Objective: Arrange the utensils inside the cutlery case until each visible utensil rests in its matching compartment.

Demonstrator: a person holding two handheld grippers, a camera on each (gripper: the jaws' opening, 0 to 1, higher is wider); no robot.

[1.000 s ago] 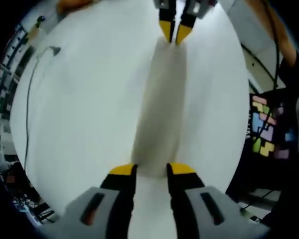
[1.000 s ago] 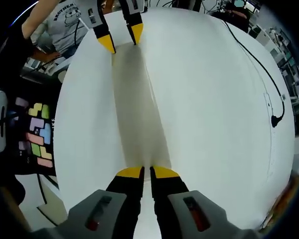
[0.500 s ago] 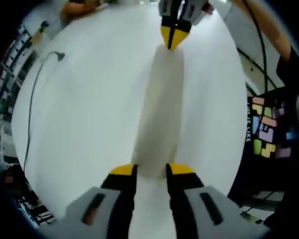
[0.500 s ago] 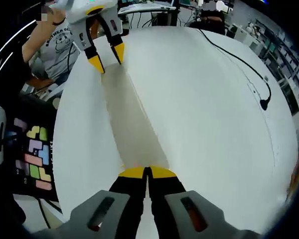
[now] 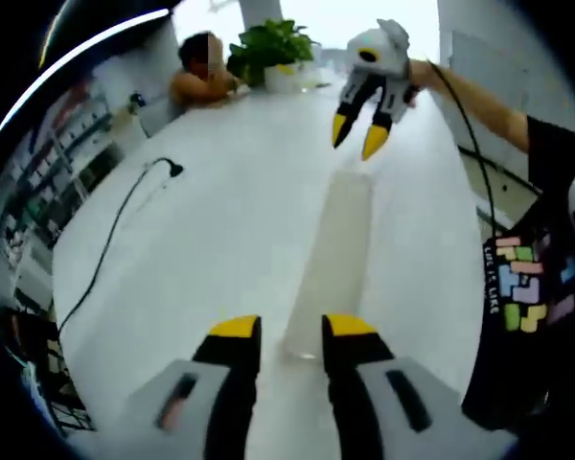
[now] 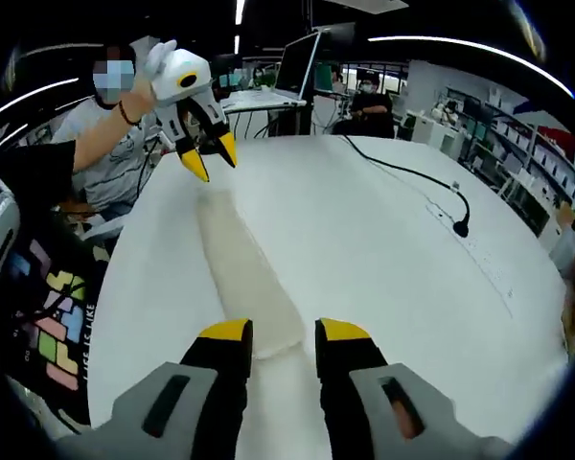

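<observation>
The long pale translucent cutlery case (image 5: 332,257) lies flat on the white round worktop (image 5: 211,240) between both tools. The left tool (image 5: 291,328) hovers at its near end, jaws parted and empty — the right tool (image 6: 277,332) likewise, at the opposite end.

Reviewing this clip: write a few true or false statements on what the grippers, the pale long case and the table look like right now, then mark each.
1. Both grippers are open. True: the left gripper and the right gripper each show a clear gap between their fingers.
2. The right gripper is clamped on the case. False: the long pale case lies flat on the white table, with the gripper open at its near end.
3. A black cable lies on the table. True: the cable runs across it.
4. Utensils lie scattered beside the case. False: none can be made out beside it.
5. A potted plant stands at the far end of the table. True: the plant.
</observation>
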